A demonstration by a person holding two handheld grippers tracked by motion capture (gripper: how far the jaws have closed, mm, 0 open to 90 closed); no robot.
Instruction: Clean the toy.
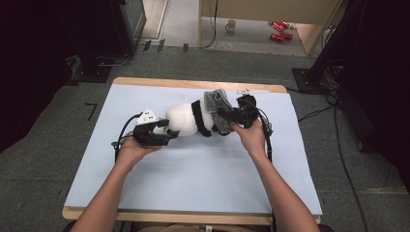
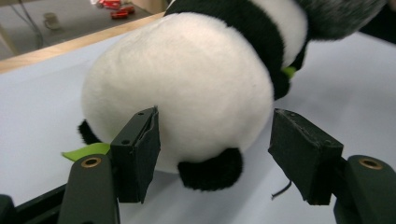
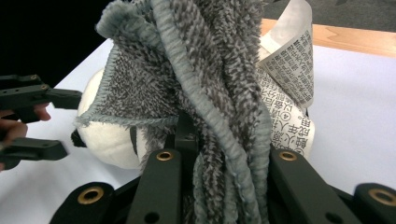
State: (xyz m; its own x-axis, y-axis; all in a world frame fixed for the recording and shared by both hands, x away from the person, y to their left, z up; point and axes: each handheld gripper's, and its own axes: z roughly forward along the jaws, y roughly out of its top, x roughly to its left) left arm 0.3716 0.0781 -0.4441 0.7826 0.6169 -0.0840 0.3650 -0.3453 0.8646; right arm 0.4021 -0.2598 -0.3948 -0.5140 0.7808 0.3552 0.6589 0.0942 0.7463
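A black-and-white panda plush lies on its side in the middle of the pale blue table cover. My left gripper is open at the plush's round white rear, one jaw on either side, the right-hand pad clear of the fur. A green tag pokes out beneath the plush. My right gripper is shut on a grey fluffy cloth that drapes over the plush's head end. A white printed care label hangs from the cloth. The left gripper appears farther off in the right gripper view.
The table's wooden rim runs along the far side. On the floor beyond it are a mug and red cans. Black stands and cables flank the table.
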